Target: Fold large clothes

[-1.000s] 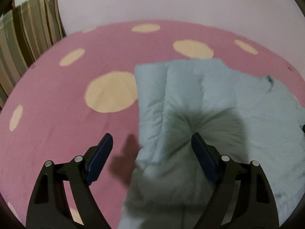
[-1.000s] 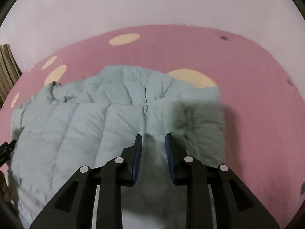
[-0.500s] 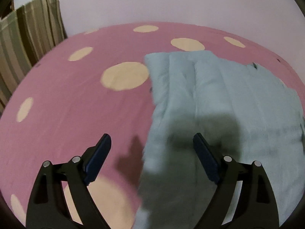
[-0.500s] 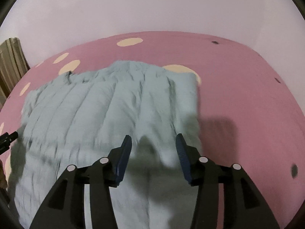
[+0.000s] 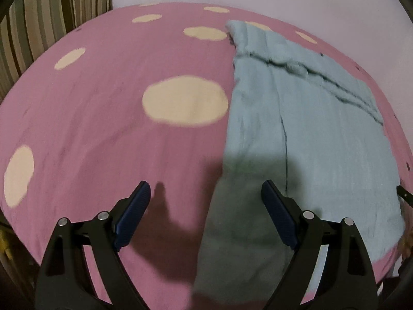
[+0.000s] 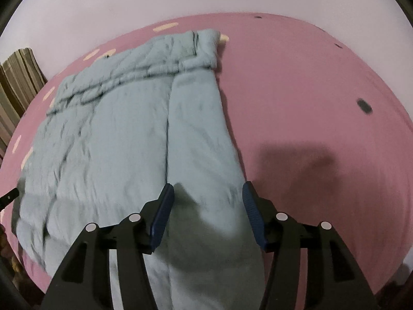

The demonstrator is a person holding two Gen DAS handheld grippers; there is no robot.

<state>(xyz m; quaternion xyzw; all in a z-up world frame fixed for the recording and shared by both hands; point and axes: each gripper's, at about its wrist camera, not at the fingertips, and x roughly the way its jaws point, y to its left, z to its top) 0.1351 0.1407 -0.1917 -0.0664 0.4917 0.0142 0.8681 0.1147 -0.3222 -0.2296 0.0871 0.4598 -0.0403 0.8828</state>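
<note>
Compared with a second ago, the left gripper (image 5: 204, 199) is sitting higher with jaws spread wide and holding nothing, its view now taking in the striped curtain (image 5: 46, 18) and broad bare pink spotted bedspread (image 5: 103, 129) to its left. The pale blue padded jacket (image 5: 309, 134) is lying flatter, its left edge running between those fingers. The right gripper (image 6: 207, 201), earlier nearly closed on the fabric, is now gaping empty above the jacket's (image 6: 124, 134) right edge, with open bedspread (image 6: 309, 90) stretching rightward.
</note>
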